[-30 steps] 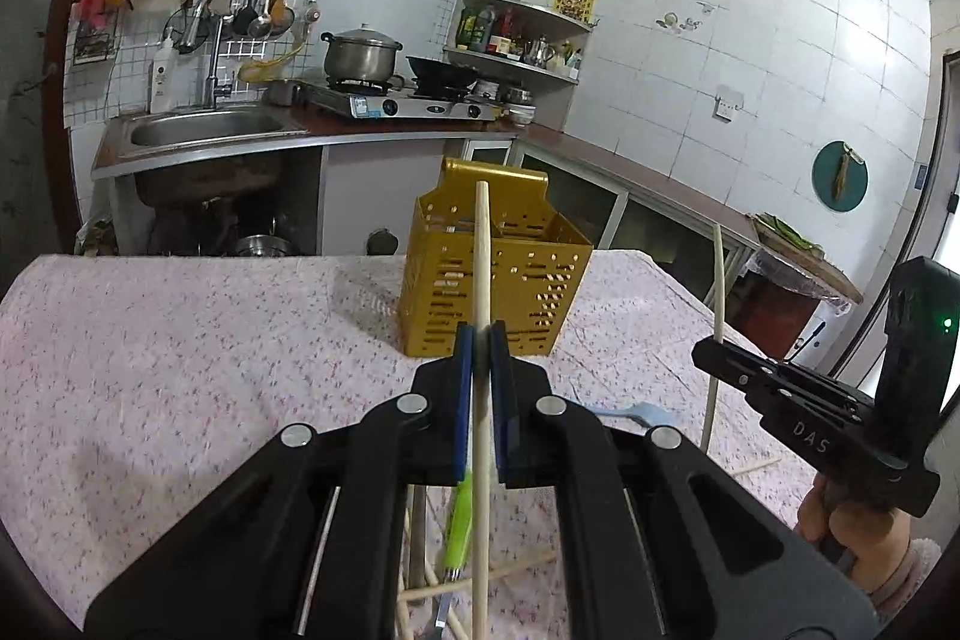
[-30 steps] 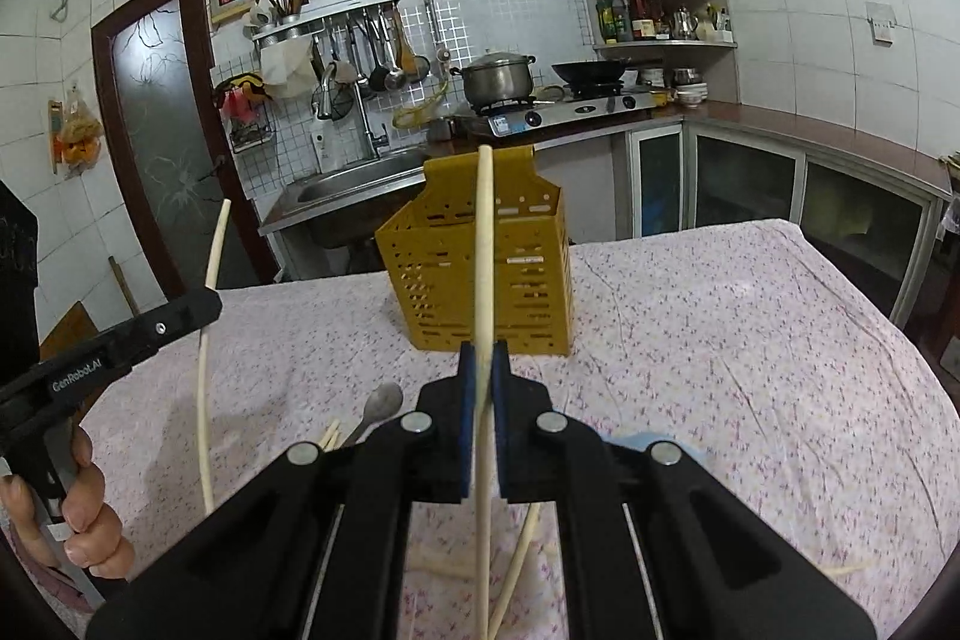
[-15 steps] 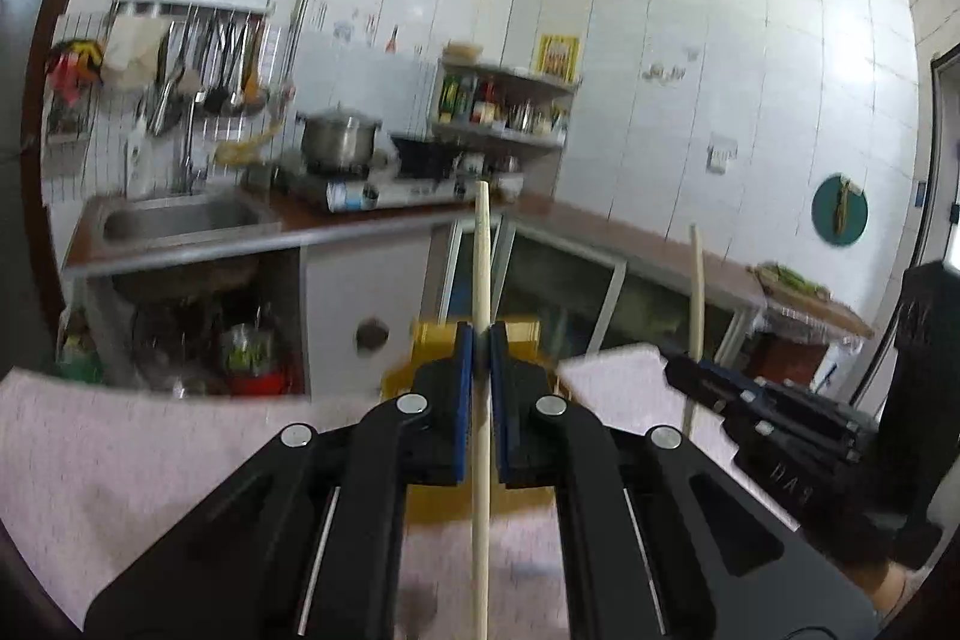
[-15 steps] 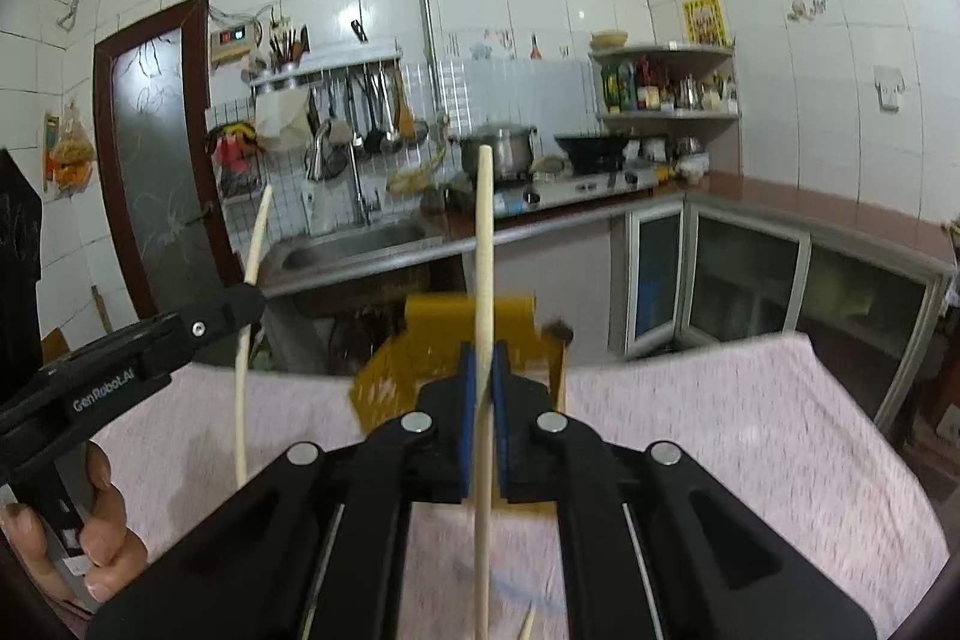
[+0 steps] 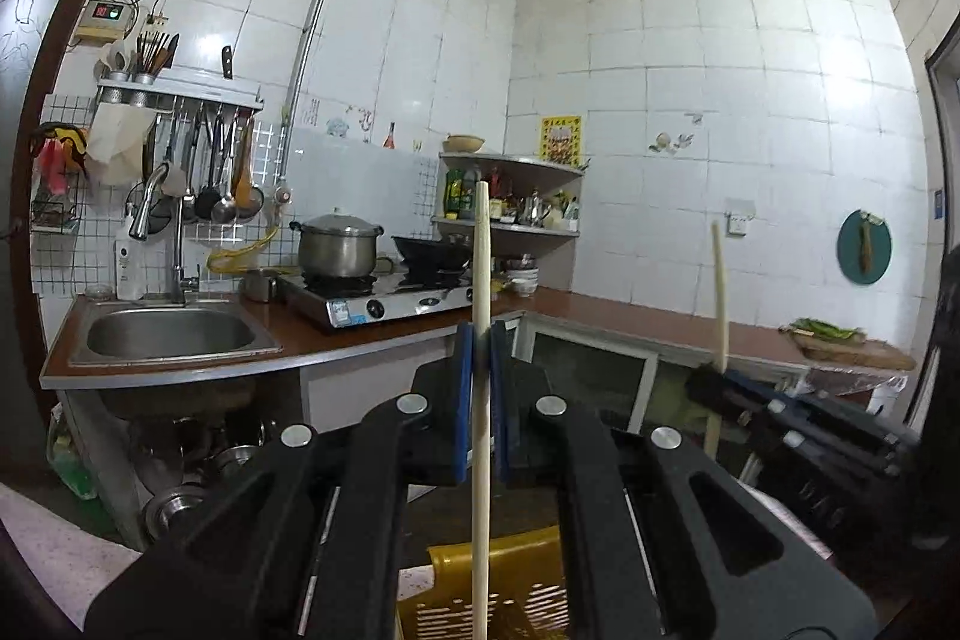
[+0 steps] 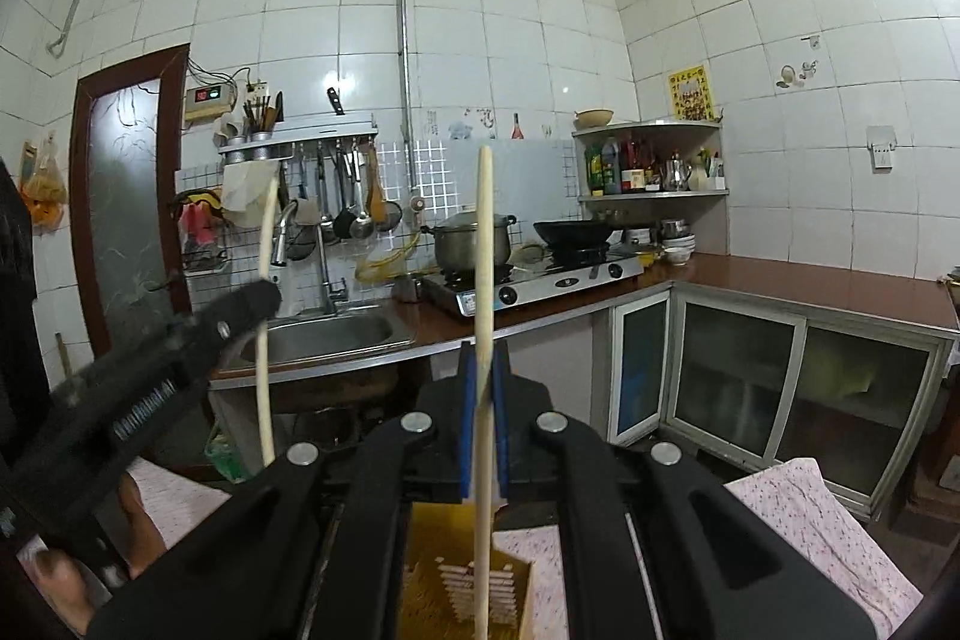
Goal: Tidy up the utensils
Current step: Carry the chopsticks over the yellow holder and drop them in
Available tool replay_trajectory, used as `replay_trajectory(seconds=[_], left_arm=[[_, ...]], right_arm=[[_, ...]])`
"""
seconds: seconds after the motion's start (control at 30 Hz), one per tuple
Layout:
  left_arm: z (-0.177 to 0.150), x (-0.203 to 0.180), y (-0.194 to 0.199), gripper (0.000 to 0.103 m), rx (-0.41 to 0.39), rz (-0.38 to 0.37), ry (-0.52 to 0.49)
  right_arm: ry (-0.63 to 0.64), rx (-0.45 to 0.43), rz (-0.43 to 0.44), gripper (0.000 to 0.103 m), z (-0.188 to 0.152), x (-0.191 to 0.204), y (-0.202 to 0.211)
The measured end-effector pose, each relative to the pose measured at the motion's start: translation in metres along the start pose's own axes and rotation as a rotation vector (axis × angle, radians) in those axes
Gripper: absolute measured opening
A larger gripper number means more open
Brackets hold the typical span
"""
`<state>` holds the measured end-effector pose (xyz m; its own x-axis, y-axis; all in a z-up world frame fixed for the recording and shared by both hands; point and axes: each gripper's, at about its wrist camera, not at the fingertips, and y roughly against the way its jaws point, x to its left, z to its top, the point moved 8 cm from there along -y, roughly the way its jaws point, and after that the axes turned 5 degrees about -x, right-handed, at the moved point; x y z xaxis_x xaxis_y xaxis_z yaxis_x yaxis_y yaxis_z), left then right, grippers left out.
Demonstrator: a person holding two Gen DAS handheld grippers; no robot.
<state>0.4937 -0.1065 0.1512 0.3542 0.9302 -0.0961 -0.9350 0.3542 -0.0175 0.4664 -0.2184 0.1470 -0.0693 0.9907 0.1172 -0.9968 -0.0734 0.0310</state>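
My left gripper [image 5: 480, 340] is shut on a pale wooden chopstick [image 5: 481, 256] that stands upright between its blue pads. My right gripper [image 6: 482, 358] is shut on a second chopstick [image 6: 485, 232], also upright. Each gripper shows in the other's view: the right one [image 5: 708, 382] at the right, the left one [image 6: 264, 289] at the left. The yellow perforated utensil basket [image 5: 510, 604] lies directly below both grippers; it also shows in the right wrist view [image 6: 462, 586]. The chopsticks' lower ends hang over the basket opening.
The floral tablecloth [image 6: 828, 526] shows at the lower right. Behind stand the counter with a sink [image 5: 168, 334], a gas stove with a pot [image 5: 339, 247] and wok, a utensil rack [image 5: 180, 100], and a corner shelf [image 5: 510, 196].
Both grippers rose and moved forward over the yellow basket, each still holding its chopstick upright. The basket dropped from mid-view to the bottom edge of both views.
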Motion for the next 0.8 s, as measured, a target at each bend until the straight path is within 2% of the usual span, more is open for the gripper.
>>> replay_trajectory(seconds=[0.17,0.3,0.43,0.57,0.8], left_arm=[[-0.046,0.015,-0.010,0.004,0.051,0.013,0.030],[-0.074,0.023,-0.010,0.004,0.111,0.018,0.024],[-0.092,0.030,-0.001,0.004,0.160,0.013,0.063],[-0.107,0.030,0.010,0.004,0.190,0.027,0.029],[-0.115,0.034,0.025,0.005,0.230,0.048,0.032]], right_arm=[[0.024,0.032,0.007,0.006,-0.035,0.002,-0.012],[0.050,0.094,0.017,0.006,-0.070,0.001,-0.014],[0.042,0.129,0.022,0.006,-0.095,-0.002,-0.009],[0.036,0.156,0.021,0.006,-0.113,-0.004,-0.008],[0.046,0.173,0.013,0.007,-0.121,-0.004,-0.007]])
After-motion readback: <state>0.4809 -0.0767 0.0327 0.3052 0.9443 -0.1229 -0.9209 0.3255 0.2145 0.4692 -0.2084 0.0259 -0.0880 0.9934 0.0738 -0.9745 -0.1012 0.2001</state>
